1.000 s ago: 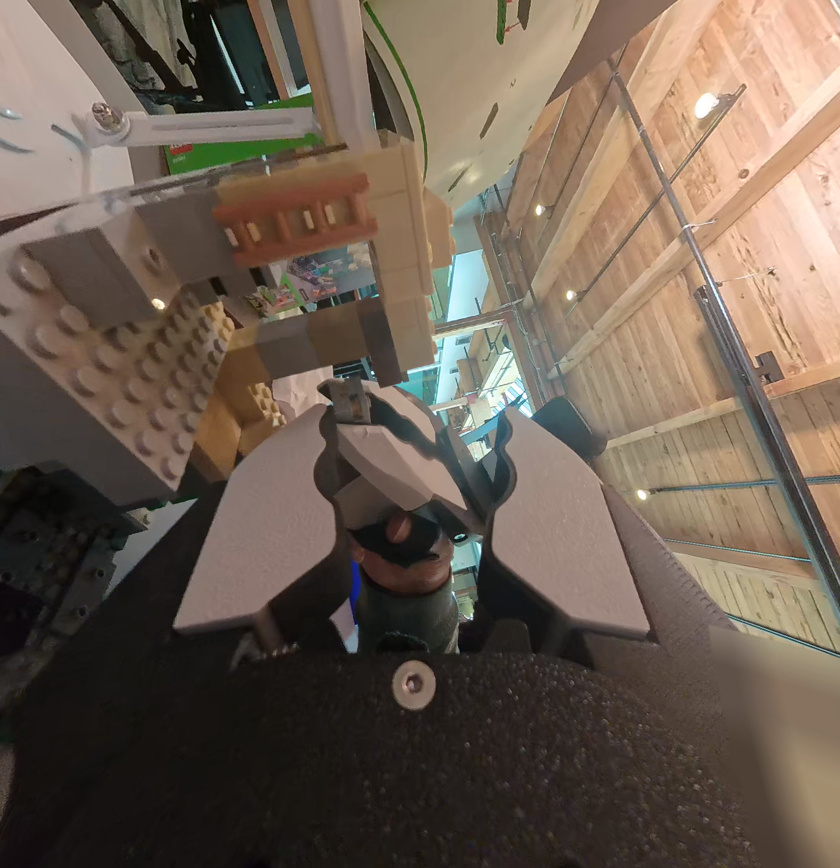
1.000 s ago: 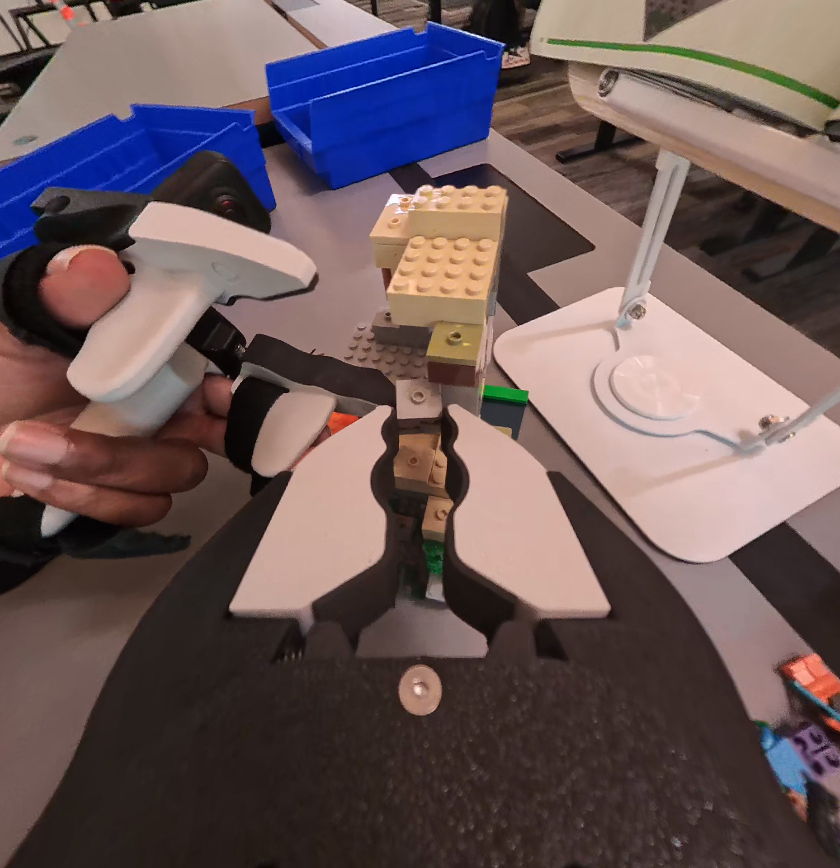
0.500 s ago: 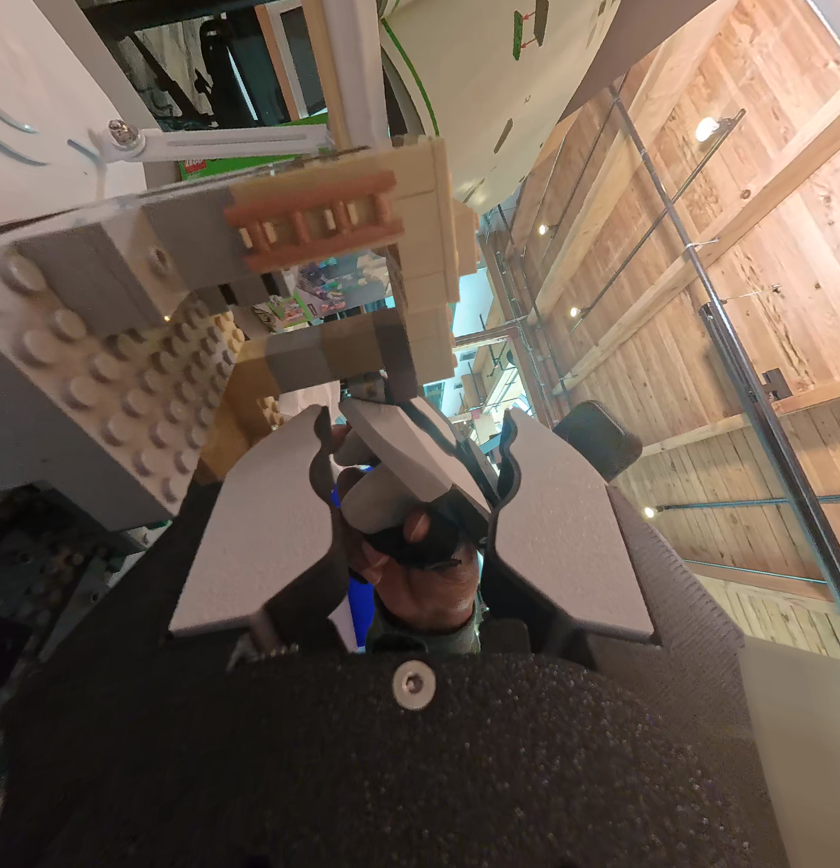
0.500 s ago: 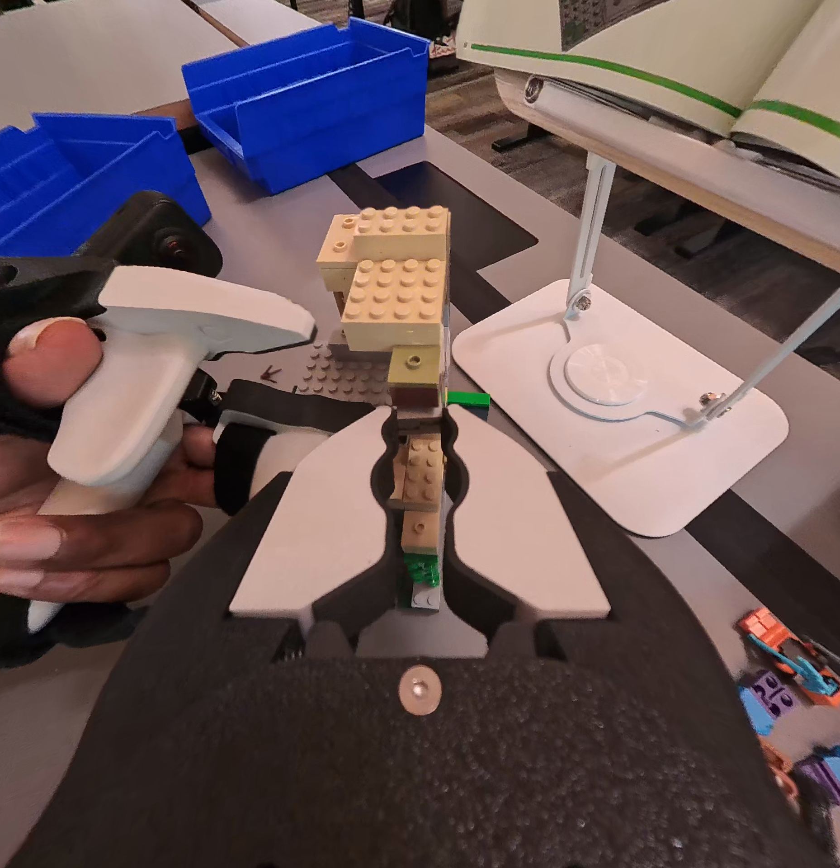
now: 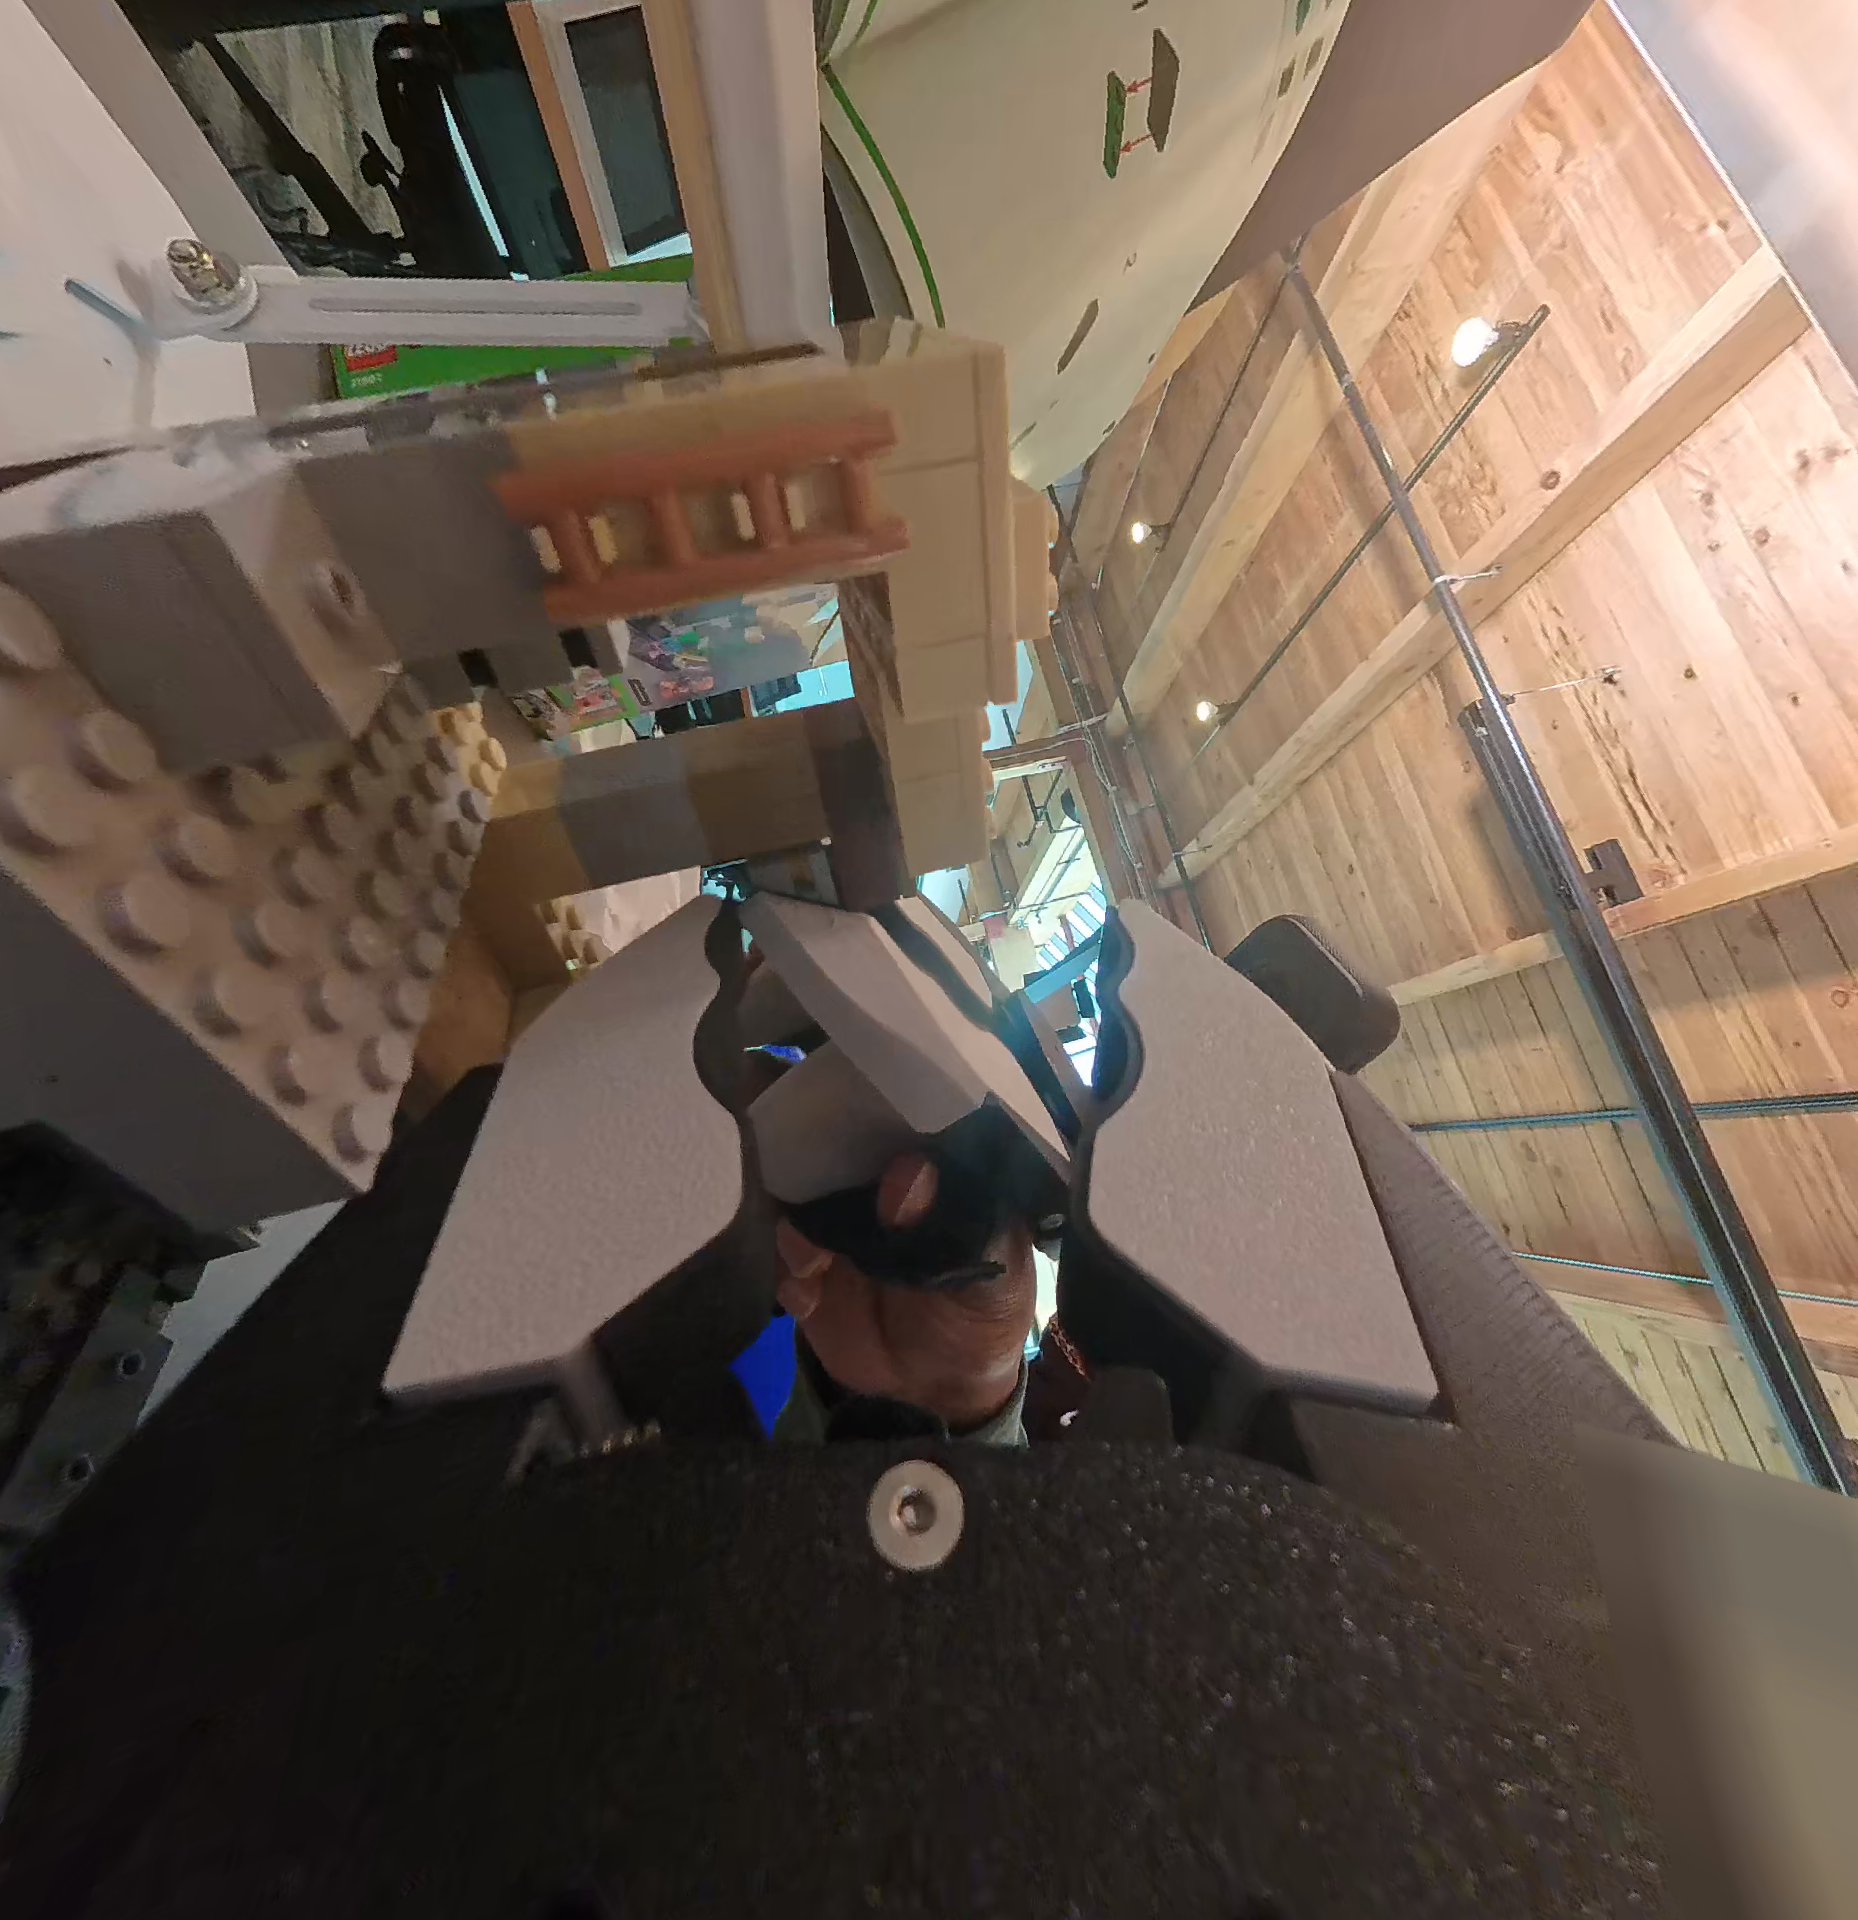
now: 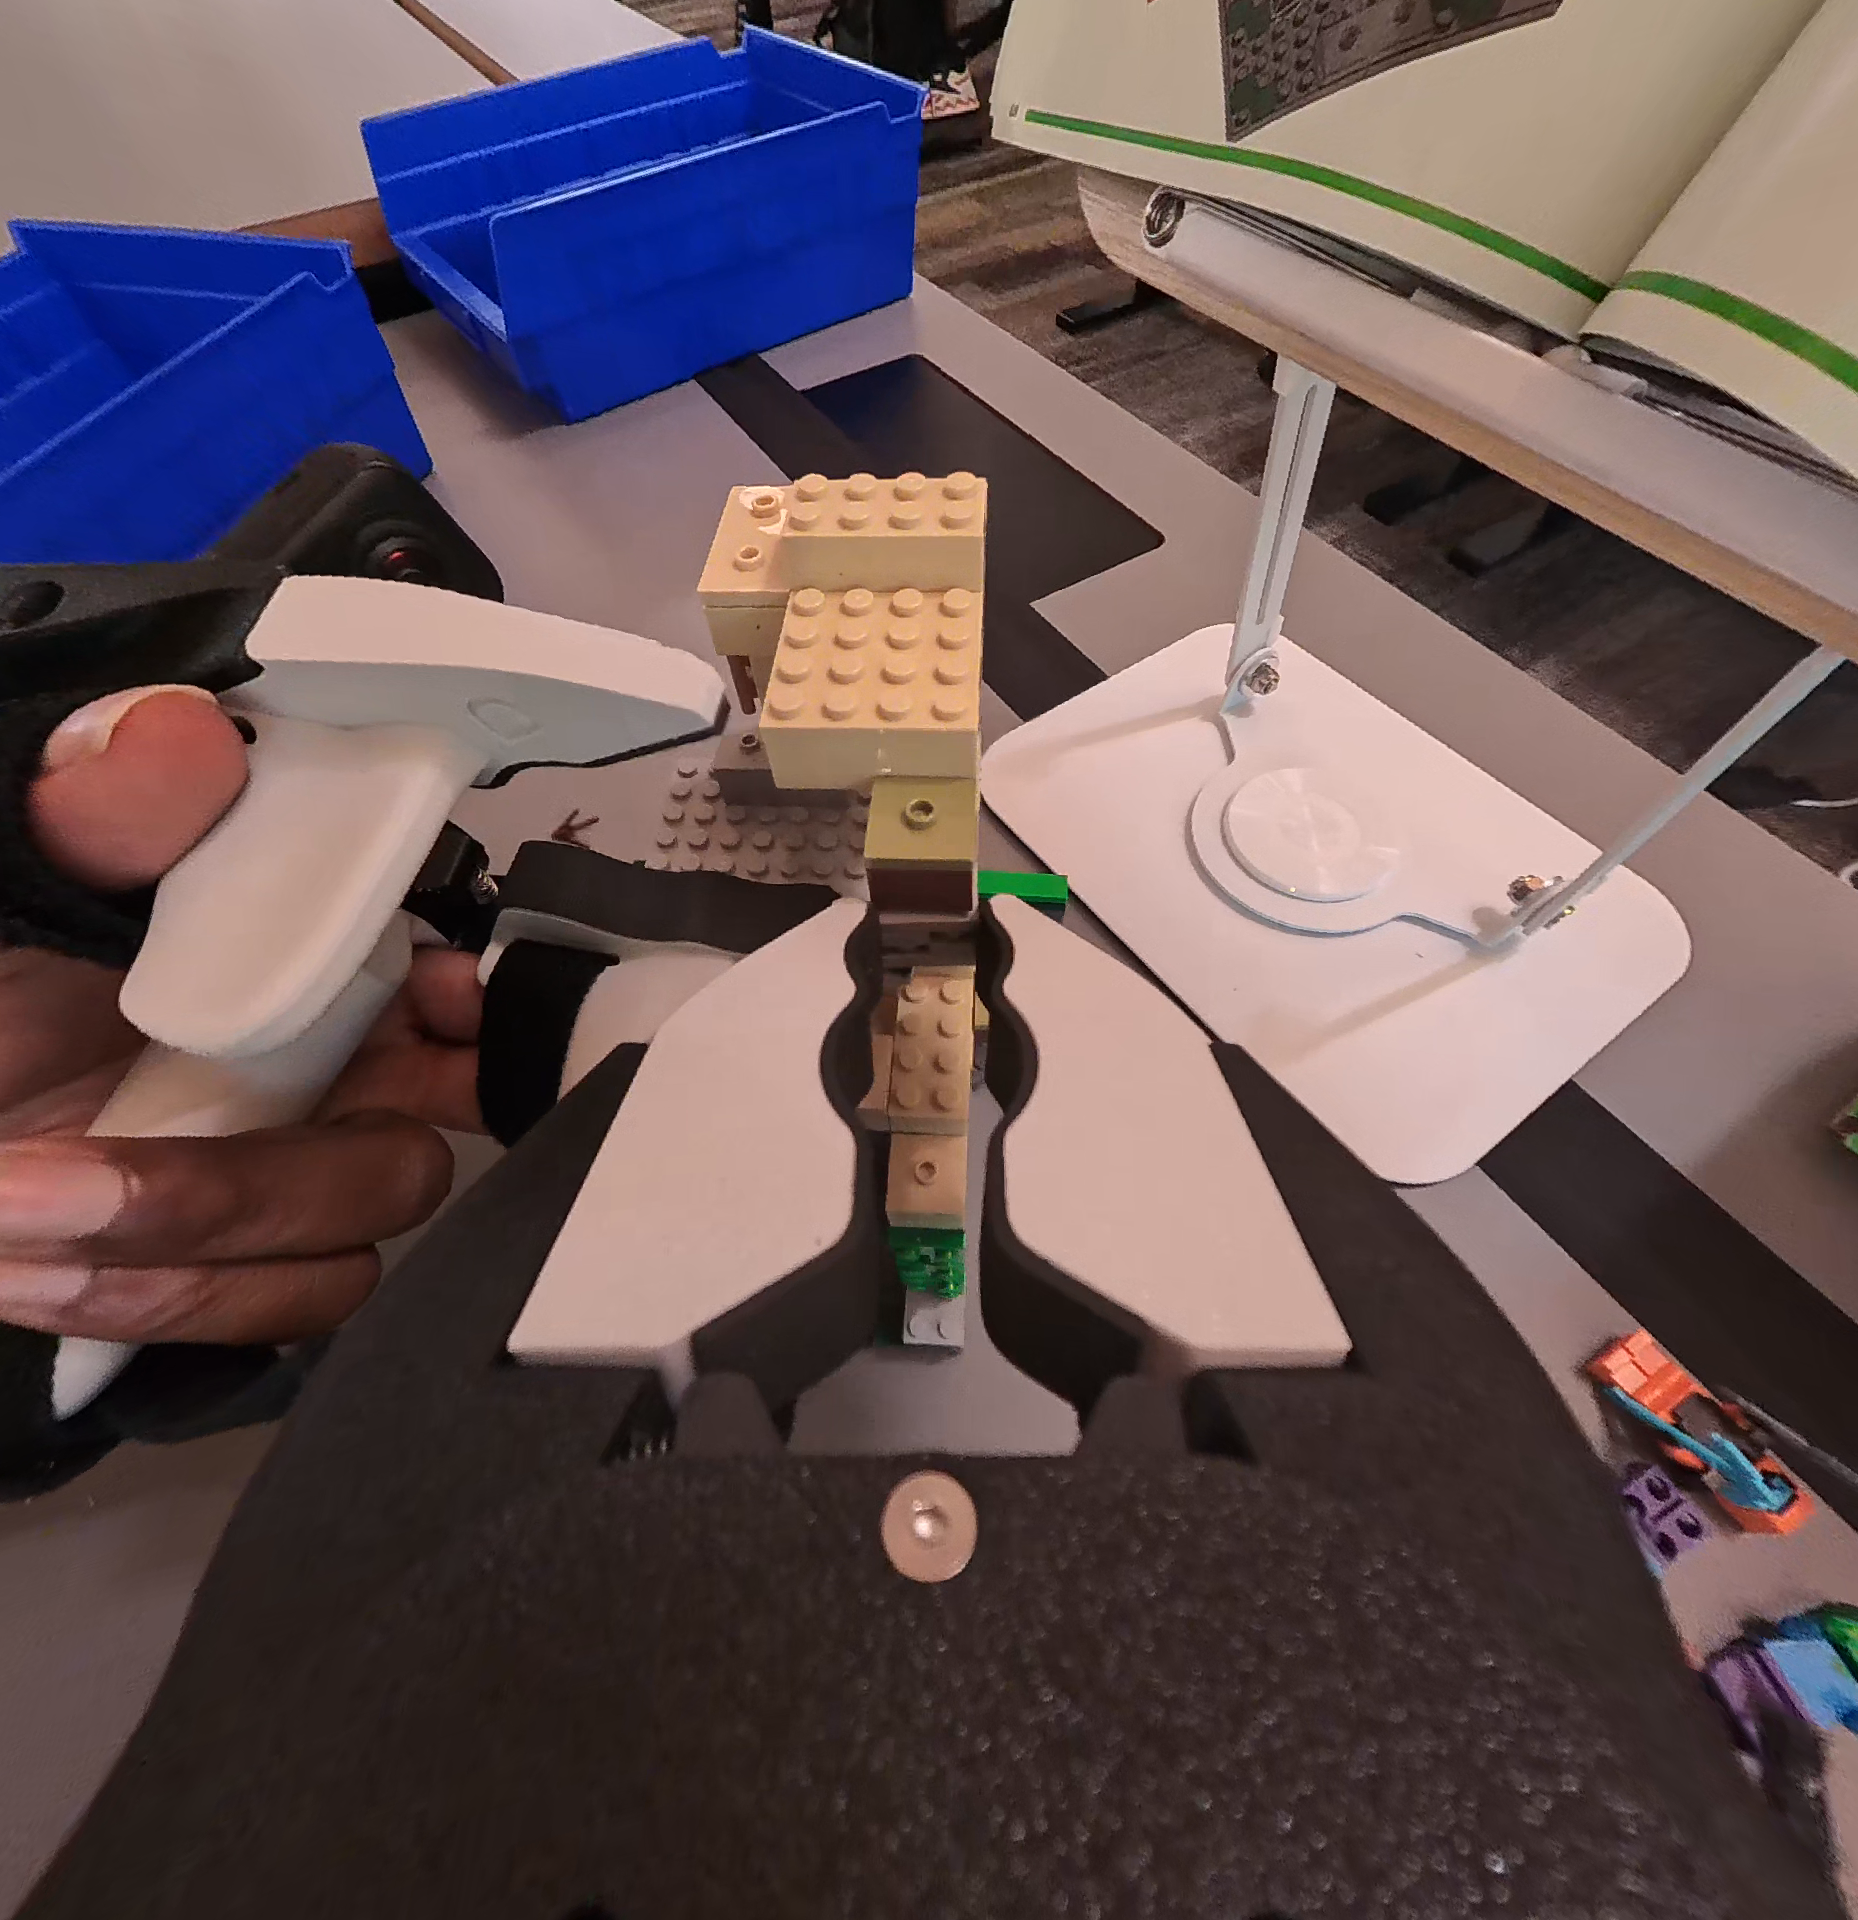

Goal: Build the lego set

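Up close, we held the lego build [image 6: 873, 665] on the grey table [image 6: 613, 499] between our two grippers. In the right wrist view it stood at twelve o'clock from the right gripper [image 6: 927, 935]: two tan studded blocks on top, an olive brick [image 6: 920, 826] under them, a grey baseplate [image 6: 738, 831] at ten o'clock of that brick. The lower column of tan, green and grey pieces sat in the gap between the right gripper's white fingers [image 6: 727, 1153]. The jaws stood narrowly apart on either side of it; we could not tell whether the pads pressed it.

The left gripper [image 6: 551, 696], gripped by a hand [image 6: 177, 1174], came in from nine o'clock, its upper finger tip right beside the tan blocks. In its own view the left gripper [image 5: 909, 925] was spread wide with nothing between its fingers; through the gap we saw the other gripper and a hand [image 5: 904, 1330]. There the build [image 5: 592, 644] filled ten to twelve o'clock, with a brown ladder piece [image 5: 712, 520] on its side.

Two blue bins [image 6: 644, 208] lay at eleven o'clock, a white stand base [image 6: 1403, 997] at two, an open booklet [image 6: 1476, 156] at one, and loose coloured pieces [image 6: 1714, 1455] at four.
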The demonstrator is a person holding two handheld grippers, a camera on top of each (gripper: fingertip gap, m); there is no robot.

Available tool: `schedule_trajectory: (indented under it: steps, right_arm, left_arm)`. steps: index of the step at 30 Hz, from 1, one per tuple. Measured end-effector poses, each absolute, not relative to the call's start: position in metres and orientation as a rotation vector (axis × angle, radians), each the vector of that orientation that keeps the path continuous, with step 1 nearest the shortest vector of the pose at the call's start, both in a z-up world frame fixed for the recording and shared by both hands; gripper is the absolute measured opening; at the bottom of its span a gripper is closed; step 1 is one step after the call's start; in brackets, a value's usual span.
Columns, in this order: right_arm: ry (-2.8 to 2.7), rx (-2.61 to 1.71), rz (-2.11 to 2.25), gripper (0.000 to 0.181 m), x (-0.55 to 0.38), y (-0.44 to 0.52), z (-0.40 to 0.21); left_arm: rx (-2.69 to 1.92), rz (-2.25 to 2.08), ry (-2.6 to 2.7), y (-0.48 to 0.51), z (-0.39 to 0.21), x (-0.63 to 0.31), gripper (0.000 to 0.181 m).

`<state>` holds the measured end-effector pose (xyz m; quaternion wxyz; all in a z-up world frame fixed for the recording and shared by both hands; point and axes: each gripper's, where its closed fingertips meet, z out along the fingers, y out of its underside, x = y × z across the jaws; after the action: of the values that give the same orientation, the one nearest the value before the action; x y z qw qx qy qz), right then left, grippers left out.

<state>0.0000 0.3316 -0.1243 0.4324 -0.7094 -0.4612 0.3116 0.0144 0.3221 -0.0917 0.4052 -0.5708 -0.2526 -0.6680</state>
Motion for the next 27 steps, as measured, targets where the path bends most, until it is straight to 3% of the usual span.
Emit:
schedule_trajectory:
  steps: [21, 27]
  right_arm:
    - [-0.959, -1.806, 0.809, 0.017, -0.0012, 0.3318, -0.1208]
    - [-0.984, -1.769, 0.844, 0.030, 0.0008, 0.3264, -0.1212]
  left_arm:
    - [-1.391, -1.589, -0.703, 0.3253, -0.0875, 0.0110, 0.065]
    - [-1.382, -1.596, -0.686, 0.3255, -0.0887, 0.0103, 0.060]
